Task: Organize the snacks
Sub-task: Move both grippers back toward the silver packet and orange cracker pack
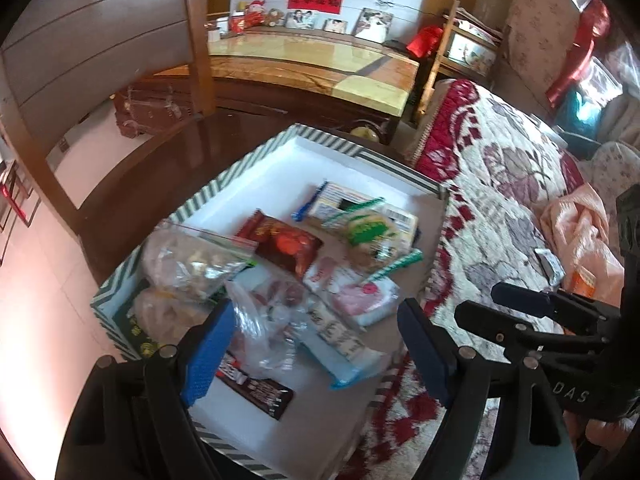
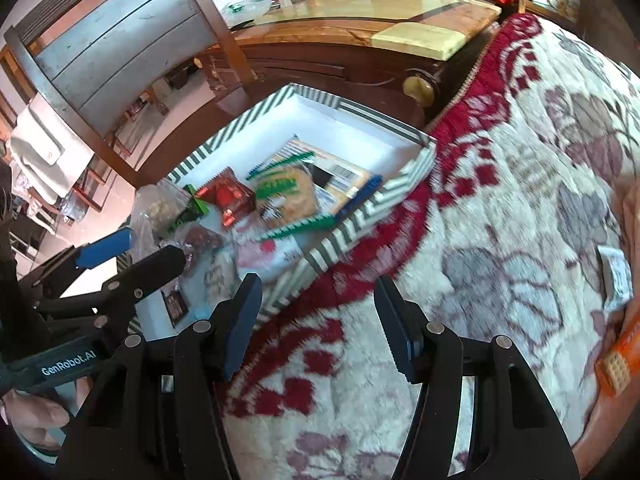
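Note:
A green-and-white striped box [image 1: 320, 142] [image 2: 360, 216] sits on the bed's edge, holding several snack packs: a red packet [image 1: 286, 246] [image 2: 228, 196], a green-labelled biscuit pack [image 1: 368, 236] [image 2: 286, 196], a pink-and-white pack [image 1: 352, 288], clear bags [image 1: 188, 260] and a dark bar [image 1: 260, 392]. My left gripper [image 1: 316, 348] is open and empty over the box's near part. My right gripper [image 2: 320, 320] is open and empty over the blanket, right of the box. A small silver packet [image 1: 550, 266] [image 2: 616, 276] lies on the blanket.
A floral red-and-cream blanket [image 2: 500, 200] covers the bed. An orange snack bag [image 2: 618, 364] lies at the bed's right edge. A dark wooden table [image 1: 160, 160] and a chair [image 1: 100, 60] stand behind the box. A long cabinet [image 1: 320, 60] runs along the wall.

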{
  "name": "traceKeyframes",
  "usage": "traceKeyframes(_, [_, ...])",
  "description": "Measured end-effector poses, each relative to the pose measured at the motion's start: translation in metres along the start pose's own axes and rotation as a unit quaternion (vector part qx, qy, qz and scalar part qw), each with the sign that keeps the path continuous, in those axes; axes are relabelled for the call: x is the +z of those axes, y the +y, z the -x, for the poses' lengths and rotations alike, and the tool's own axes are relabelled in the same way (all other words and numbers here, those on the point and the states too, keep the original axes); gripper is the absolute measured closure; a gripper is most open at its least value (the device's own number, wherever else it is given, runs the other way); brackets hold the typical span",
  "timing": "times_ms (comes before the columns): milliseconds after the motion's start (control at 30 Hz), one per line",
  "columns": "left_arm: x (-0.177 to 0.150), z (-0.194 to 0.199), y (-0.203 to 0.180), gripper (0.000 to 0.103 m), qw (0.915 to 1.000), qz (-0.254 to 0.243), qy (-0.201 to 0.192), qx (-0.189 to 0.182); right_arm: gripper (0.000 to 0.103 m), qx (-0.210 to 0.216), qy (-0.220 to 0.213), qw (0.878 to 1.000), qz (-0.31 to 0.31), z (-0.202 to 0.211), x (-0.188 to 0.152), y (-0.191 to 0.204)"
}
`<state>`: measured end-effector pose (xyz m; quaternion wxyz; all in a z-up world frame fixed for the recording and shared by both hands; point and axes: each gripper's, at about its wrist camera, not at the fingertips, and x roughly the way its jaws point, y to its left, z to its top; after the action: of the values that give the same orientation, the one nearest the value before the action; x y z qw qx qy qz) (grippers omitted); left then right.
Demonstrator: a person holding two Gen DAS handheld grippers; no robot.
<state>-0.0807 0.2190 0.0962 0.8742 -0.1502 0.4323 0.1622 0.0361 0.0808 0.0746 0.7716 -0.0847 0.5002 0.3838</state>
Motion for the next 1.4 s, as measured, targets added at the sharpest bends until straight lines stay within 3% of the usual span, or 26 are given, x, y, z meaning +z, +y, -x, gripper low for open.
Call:
traceKeyframes(633, [-0.009,-0.015,-0.100,0.019,0.9945,-0.082,0.031,-0.057,0.045,-0.055,0.007,0.992,-0.111,0.032,-0.063,-0.112])
traceKeyframes(933, [-0.005,-0.029,-0.159,0.019,0.9880,-0.124,0.041,-0.082,0.045,-0.111,-0.013,0.981,-0.158,0.059,-0.087,-0.167])
traceKeyframes(1400, [0.007,-0.065,-0.237,0.019,0.9780,-0.145,0.082,-0.126,0.045,-0.135,-0.023,0.964,-0.226,0.085,-0.114,-0.231])
